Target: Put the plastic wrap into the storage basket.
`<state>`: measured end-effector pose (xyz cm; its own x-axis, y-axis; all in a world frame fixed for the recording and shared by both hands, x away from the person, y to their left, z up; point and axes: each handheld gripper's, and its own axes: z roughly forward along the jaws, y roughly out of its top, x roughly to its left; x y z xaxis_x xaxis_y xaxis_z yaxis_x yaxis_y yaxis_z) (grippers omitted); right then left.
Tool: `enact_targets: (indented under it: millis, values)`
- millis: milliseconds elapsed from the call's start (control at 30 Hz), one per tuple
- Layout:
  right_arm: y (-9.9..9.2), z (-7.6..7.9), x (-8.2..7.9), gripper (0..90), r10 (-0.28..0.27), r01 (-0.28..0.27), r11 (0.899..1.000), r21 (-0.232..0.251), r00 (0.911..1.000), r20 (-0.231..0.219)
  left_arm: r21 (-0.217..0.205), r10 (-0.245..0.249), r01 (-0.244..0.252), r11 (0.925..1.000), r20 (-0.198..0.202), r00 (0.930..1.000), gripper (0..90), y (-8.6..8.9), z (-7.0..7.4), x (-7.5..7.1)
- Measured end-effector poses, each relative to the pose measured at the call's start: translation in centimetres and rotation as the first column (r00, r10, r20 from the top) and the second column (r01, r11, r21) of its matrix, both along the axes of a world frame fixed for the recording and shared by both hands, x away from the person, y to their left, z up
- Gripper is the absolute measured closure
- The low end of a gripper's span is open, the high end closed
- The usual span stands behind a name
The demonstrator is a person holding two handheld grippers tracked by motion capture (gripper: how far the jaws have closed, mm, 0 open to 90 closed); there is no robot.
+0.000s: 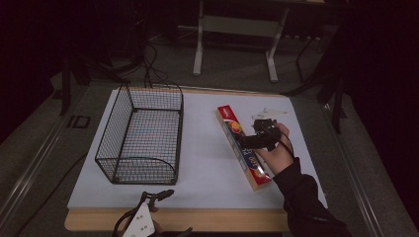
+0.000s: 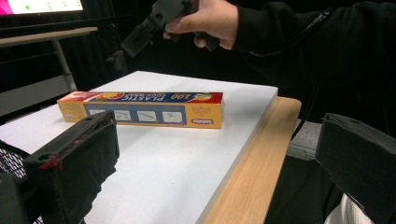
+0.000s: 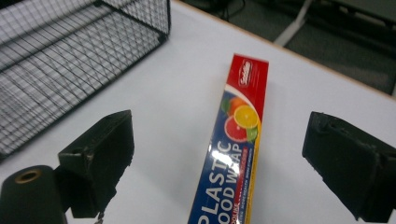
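On the wooden table (image 1: pixel 232 219) lies a white board (image 1: pixel 207 148), my landmark for everything else. Toward the board's left side stands a black wire basket (image 1: pixel 143 133), empty as far as I can see. Toward its right side lies a long box of plastic food wrap (image 1: pixel 242 148), flat. Just above the box hangs the right gripper (image 1: pixel 262 136), jaws spread wide on either side of it, gripping nothing. At the board's near edge sits the left gripper (image 1: pixel 160 195), likewise wide open and empty.
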<state>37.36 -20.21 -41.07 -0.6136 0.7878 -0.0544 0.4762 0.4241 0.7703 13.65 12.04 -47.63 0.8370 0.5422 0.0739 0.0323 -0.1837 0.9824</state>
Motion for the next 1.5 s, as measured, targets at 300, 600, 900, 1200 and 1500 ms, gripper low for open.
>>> enact_targets:
  millis: [300, 600, 900, 1200, 1500]
  values:
    - [0.5, -3.0, 2.7, 9.9, -0.058, 0.054, 0.998, -0.035, 0.9877, -0.145, 0.005, -0.003, 0.003, 1.0000, 0.002, 1.0000, 0.0, 0.0, 0.0, 0.0]
    - [0.7, -5.0, 4.3, 13.5, -0.103, 0.092, 0.994, -0.062, 0.9713, -0.214, 0.008, -0.010, 0.010, 0.9999, 0.001, 1.0000, 0.0, 0.0, -0.1, 0.0]
    - [1.7, -7.2, 5.8, 17.8, -0.165, 0.126, 0.982, -0.140, 0.9367, -0.309, 0.013, -0.015, 0.015, 0.9998, 0.002, 0.9999, 0.0, 0.0, -0.1, 0.0]
    - [2.3, -8.3, 6.4, 23.1, -0.227, 0.148, 0.963, -0.223, 0.8949, -0.384, 0.015, -0.016, 0.016, 0.9998, 0.003, 0.9999, 0.0, 0.0, -0.1, 0.0]
    - [2.4, -8.9, 6.7, 35.4, -0.258, 0.148, 0.950, -0.276, 0.8705, -0.419, 0.024, -0.016, 0.016, 0.9996, 0.006, 0.9999, 0.0, -0.1, -0.1, 0.0]
